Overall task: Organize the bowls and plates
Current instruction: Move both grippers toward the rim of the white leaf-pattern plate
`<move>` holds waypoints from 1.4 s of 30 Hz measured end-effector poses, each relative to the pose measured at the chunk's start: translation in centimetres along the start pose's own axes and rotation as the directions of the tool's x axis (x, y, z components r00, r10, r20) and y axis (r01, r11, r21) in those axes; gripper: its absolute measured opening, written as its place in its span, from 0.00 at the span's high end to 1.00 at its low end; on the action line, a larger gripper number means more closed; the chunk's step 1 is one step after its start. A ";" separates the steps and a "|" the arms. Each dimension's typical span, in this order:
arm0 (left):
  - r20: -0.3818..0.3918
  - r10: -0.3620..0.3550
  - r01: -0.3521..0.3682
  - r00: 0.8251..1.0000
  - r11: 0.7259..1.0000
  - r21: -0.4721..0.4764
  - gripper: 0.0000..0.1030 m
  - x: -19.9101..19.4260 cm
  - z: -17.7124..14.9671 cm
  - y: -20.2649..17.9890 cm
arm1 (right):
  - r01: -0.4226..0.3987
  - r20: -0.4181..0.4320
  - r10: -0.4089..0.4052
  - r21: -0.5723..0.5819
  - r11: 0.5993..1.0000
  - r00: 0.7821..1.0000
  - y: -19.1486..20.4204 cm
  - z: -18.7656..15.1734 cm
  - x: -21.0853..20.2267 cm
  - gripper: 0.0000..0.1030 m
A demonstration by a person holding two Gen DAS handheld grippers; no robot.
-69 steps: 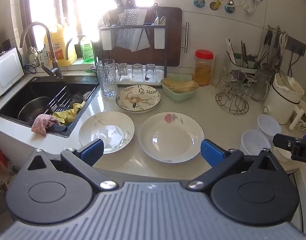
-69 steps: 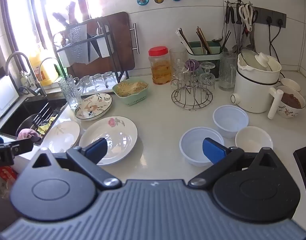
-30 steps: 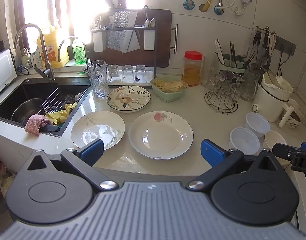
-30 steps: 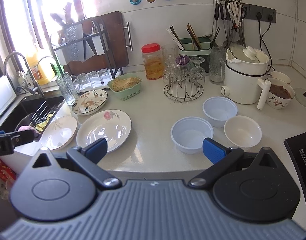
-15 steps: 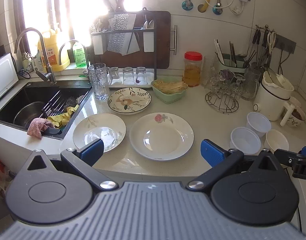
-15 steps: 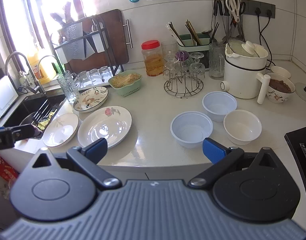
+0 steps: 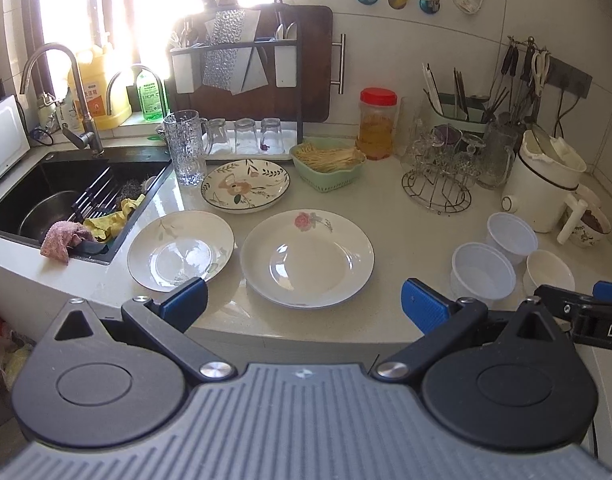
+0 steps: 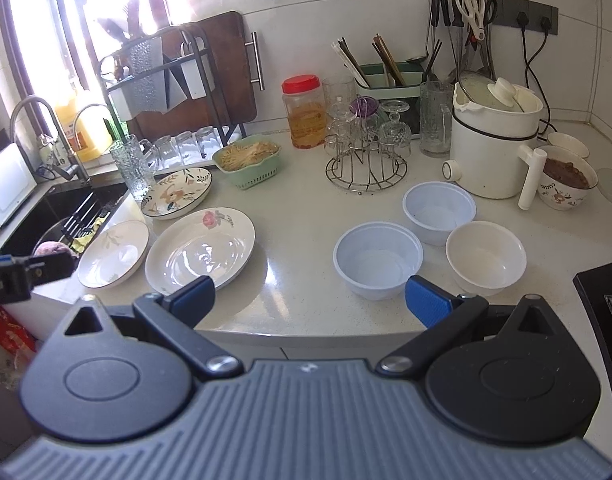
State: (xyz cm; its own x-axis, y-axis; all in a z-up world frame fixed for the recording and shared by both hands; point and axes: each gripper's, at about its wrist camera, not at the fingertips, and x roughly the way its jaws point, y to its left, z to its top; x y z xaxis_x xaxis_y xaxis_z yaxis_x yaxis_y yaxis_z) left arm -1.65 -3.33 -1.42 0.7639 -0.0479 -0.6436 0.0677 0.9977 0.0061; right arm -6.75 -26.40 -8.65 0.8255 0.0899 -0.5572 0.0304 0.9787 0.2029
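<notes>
Hanging near the front edge of the counter point(image 7: 406, 216), the left gripper point(image 7: 303, 304) and the right gripper point(image 8: 310, 294) are both held wide apart, with nothing between the fingers. Just past the left one, a rose plate point(image 7: 307, 258) is seen, with a leaf plate point(image 7: 180, 249) on its left by the sink point(image 7: 65, 192). Farther back, a flower plate point(image 7: 245, 186) is set. On the right, three bowls are grouped close together: a near bowl point(image 8: 378, 260), a cream bowl point(image 8: 486, 258) and a far bowl point(image 8: 439, 212).
</notes>
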 end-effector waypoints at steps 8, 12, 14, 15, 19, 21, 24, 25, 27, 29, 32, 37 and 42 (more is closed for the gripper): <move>-0.042 -0.001 0.001 0.999 1.000 -0.003 0.00 0.6 0.2 0.0 | -0.020 -0.007 0.021 0.014 1.000 1.000 0.2 0.7 0.5 0.00; -0.053 -0.018 0.018 0.998 1.000 -0.007 0.00 0.9 0.2 0.1 | -0.036 -0.004 0.036 0.019 0.999 0.999 0.4 0.6 0.8 0.00; -0.064 -0.010 0.010 0.998 1.000 0.004 0.00 1.1 0.0 -0.1 | -0.034 -0.007 0.034 0.011 0.999 0.999 0.4 0.4 0.9 0.00; -0.067 -0.013 0.014 0.998 1.000 0.005 0.00 1.1 0.0 -0.1 | -0.030 -0.008 0.030 0.014 0.999 1.000 0.4 0.4 1.0 0.00; -0.085 -0.010 0.012 0.996 1.000 0.018 0.00 1.1 -0.1 0.4 | -0.027 -0.018 0.028 0.031 0.999 0.999 0.2 0.2 1.0 0.00; -0.097 -0.008 0.009 0.995 1.000 0.006 0.00 1.1 -0.1 0.9 | -0.033 -0.018 0.033 0.026 0.999 0.999 0.2 0.3 1.0 0.00; -0.112 -0.002 0.003 0.994 1.000 0.011 0.00 1.0 -0.1 1.4 | -0.034 -0.018 0.034 0.012 0.999 0.999 0.3 0.4 0.9 0.00; -0.114 0.004 -0.002 0.993 1.000 0.015 0.00 1.0 -0.2 1.5 | -0.034 -0.016 0.034 0.011 0.999 0.999 0.3 0.4 0.9 0.00; -0.120 0.007 -0.005 0.993 1.000 0.012 0.00 1.1 -0.2 1.6 | -0.031 -0.005 0.031 0.010 0.999 1.000 0.3 0.4 0.8 0.00; -0.124 0.005 -0.005 0.992 1.000 -0.001 0.00 1.1 -0.2 1.9 | -0.039 0.006 0.039 0.012 0.999 0.999 0.4 0.5 0.6 0.00; -0.124 -0.010 0.009 0.992 1.000 -0.005 0.00 1.5 -0.1 2.2 | -0.038 0.009 0.038 0.004 0.999 0.999 1.0 0.7 0.8 0.00; -0.131 -0.022 0.021 0.991 1.000 -0.015 0.00 2.9 0.6 3.6 | -0.092 0.013 0.092 0.005 0.996 0.996 2.4 1.2 1.5 0.00; -0.135 -0.040 0.039 0.990 0.999 -0.010 0.00 4.8 2.0 5.1 | -0.089 0.018 0.089 -0.010 0.996 0.996 4.5 1.8 2.7 0.00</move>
State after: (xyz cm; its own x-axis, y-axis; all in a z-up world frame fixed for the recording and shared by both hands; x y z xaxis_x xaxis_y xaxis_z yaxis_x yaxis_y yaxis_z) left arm 3.65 1.43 -2.92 0.6668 -0.0807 -0.7409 0.0909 0.9955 -0.0265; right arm -3.38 -22.10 -7.84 0.8350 0.1734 -0.5223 -0.0490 0.9687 0.2433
